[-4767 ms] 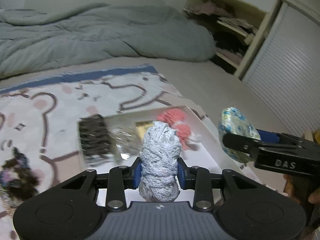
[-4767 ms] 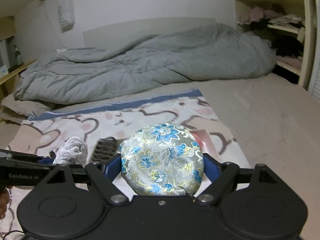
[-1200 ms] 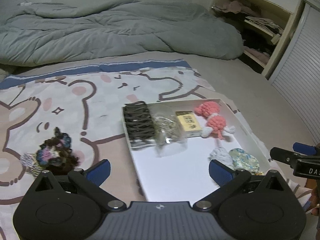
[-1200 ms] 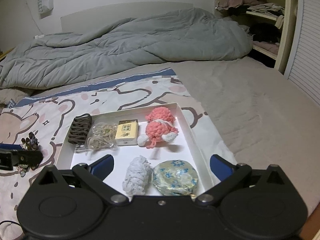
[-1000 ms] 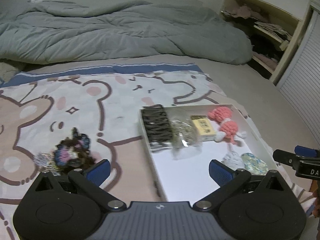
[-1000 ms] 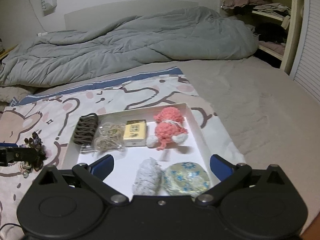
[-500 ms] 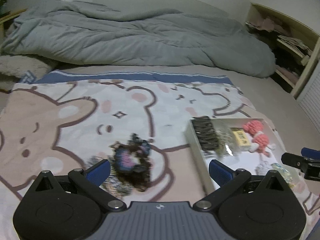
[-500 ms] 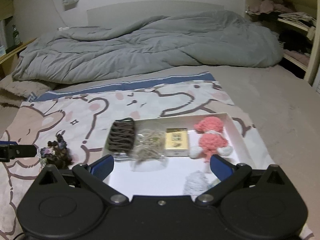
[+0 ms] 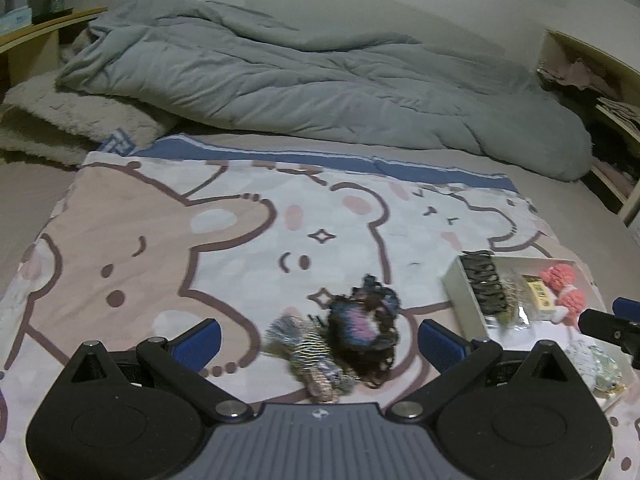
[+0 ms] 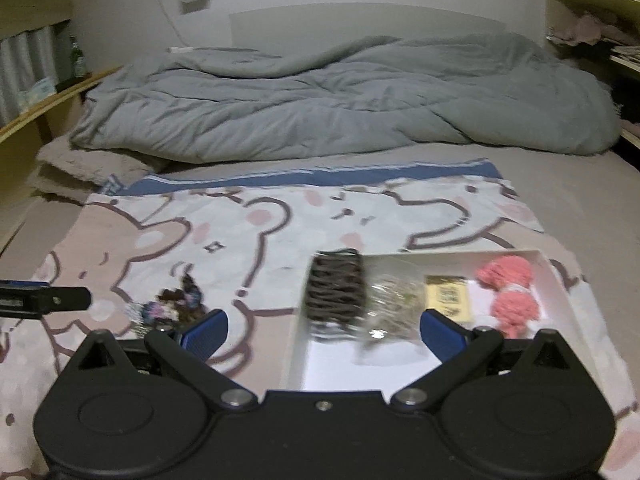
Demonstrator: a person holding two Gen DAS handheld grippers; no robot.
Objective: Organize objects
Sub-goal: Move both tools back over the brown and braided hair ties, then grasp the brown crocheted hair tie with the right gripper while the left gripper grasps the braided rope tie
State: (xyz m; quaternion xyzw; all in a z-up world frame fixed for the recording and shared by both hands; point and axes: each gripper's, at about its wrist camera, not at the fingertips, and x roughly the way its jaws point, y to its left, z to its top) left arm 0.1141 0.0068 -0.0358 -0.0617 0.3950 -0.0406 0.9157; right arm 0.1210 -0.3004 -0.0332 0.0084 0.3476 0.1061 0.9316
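Both grippers released their bundles into the white box [image 10: 556, 268]; the left gripper [image 9: 318, 340] swung over the dark scrunchies [image 9: 362, 330].

Just ahead of the left hand-held gripper [image 9: 320, 338], the dark scrunchie pile [image 9: 362, 334] is smeared by motion blur, its pieces hard to tell apart. In the right wrist view the white tray [image 10: 560, 280] is cut off below by the right hand-held gripper [image 10: 322, 330], and the dark hair ties [image 10: 336, 290] inside are blurred.
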